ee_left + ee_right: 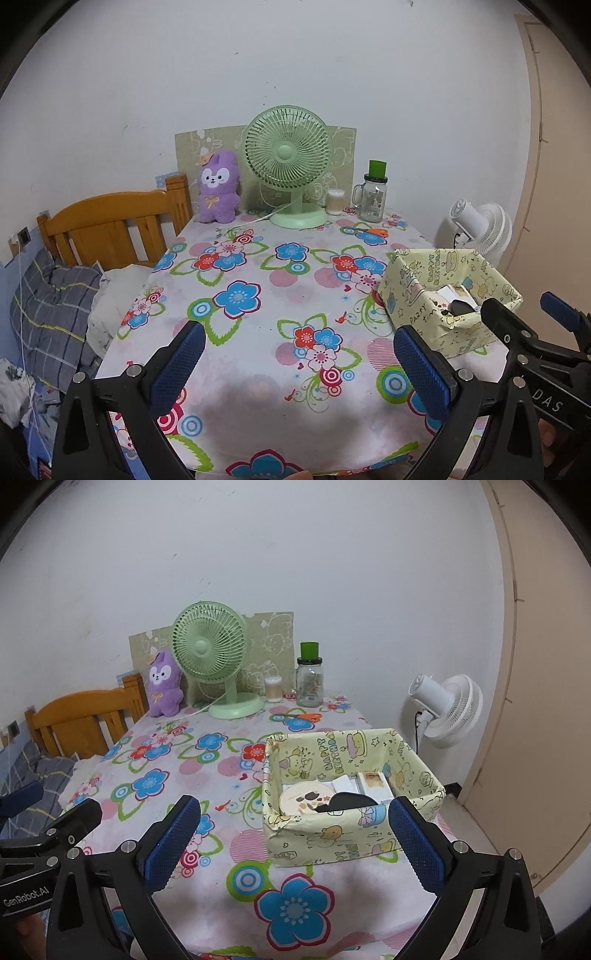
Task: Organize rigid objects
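Observation:
A yellow paper-wrapped open box [325, 840] stands on the floral tablecloth [207, 775] at the table's right side; it also shows in the left wrist view [424, 317]. Inside it lie a round beige compact [303, 799], a black curved object [351, 801] and white flat boxes [373, 784]. My right gripper [293, 840] is open and empty, in front of the box's near wall. My left gripper [299, 363] is open and empty above the tablecloth [258, 332], left of the box. The right gripper [532, 325] appears at the edge of the left view.
At the table's back stand a green desk fan [291, 166], a purple plush toy [218, 188], a cotton swab jar [335, 201] and a glass jar with green lid [373, 194]. Orange scissors [373, 232] lie near them. A wooden bed headboard [110, 225] is left, a white fan [447, 705] right.

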Motion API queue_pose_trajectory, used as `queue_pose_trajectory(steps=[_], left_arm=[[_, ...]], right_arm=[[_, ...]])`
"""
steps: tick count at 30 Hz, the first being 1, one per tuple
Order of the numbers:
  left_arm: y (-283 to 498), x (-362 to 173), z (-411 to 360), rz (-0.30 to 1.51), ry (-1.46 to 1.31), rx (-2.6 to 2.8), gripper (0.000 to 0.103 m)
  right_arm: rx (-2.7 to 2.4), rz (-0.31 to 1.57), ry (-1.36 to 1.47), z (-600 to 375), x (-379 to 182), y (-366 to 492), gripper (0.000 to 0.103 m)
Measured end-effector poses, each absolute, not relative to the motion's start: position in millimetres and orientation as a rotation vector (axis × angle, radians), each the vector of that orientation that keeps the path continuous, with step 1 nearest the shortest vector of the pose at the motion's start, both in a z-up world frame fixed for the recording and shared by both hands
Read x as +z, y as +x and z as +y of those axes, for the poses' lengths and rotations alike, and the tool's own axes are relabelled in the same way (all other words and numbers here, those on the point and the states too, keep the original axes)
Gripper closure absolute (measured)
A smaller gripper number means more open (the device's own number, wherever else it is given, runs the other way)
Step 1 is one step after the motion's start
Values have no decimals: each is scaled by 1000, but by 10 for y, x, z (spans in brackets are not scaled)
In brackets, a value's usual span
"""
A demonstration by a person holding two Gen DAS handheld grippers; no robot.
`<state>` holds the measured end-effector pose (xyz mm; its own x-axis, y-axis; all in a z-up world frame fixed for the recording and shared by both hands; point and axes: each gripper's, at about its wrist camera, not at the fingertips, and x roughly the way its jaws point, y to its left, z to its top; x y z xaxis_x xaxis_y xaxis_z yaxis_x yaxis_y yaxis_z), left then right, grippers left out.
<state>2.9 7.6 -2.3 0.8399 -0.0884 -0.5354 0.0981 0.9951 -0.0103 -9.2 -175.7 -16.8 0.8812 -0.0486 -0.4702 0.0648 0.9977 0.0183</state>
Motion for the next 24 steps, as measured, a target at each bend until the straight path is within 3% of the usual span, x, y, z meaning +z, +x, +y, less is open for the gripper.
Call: queue_pose_trajectory(steps=[24], left_arm=[[58,-13,103,536,23,-97,0]], right_arm=[[-62,473,30,-1697,-158,-38,0]])
